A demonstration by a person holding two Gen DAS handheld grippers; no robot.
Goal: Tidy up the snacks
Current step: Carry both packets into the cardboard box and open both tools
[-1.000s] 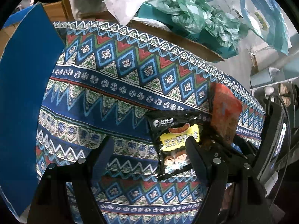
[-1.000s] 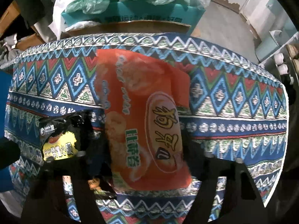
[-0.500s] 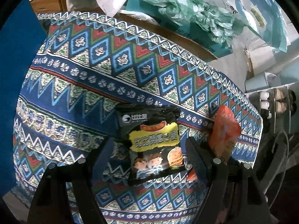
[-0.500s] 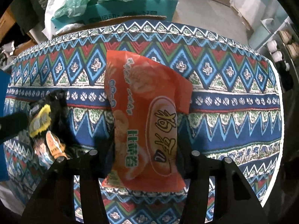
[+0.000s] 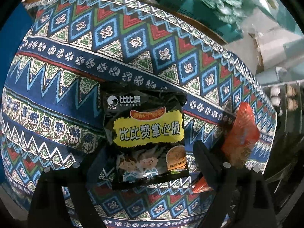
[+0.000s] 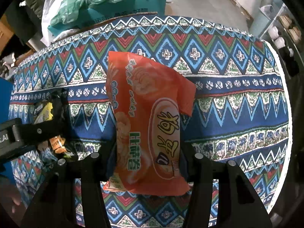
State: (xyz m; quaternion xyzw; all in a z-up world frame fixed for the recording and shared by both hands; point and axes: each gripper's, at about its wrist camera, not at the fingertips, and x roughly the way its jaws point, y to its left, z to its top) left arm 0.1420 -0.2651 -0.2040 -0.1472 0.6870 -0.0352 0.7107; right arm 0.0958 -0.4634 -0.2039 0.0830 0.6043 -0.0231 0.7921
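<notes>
A black snack pack with a yellow label [image 5: 146, 133] lies on the patterned tablecloth [image 5: 76, 76], between the fingers of my left gripper [image 5: 150, 152], whose jaws stand open around its lower half. My right gripper [image 6: 148, 152] is shut on an orange snack pack [image 6: 146, 123] and holds it upright above the cloth. The orange pack also shows at the right of the left wrist view [image 5: 241, 133]. The black pack [image 6: 44, 110] and the left gripper show at the left edge of the right wrist view.
A teal box with green plastic bags [image 6: 106, 5] and a white bag stand behind the table's far edge. A blue panel [image 5: 11, 38] stands at the left. A shelf with small jars [image 6: 279, 36] is at the right. The cloth [image 6: 228, 95] stretches right of the orange pack.
My left gripper has moved in over the black pack, which now lies centred between its open fingers. My right gripper stays shut on the orange pack and has shifted slightly.
</notes>
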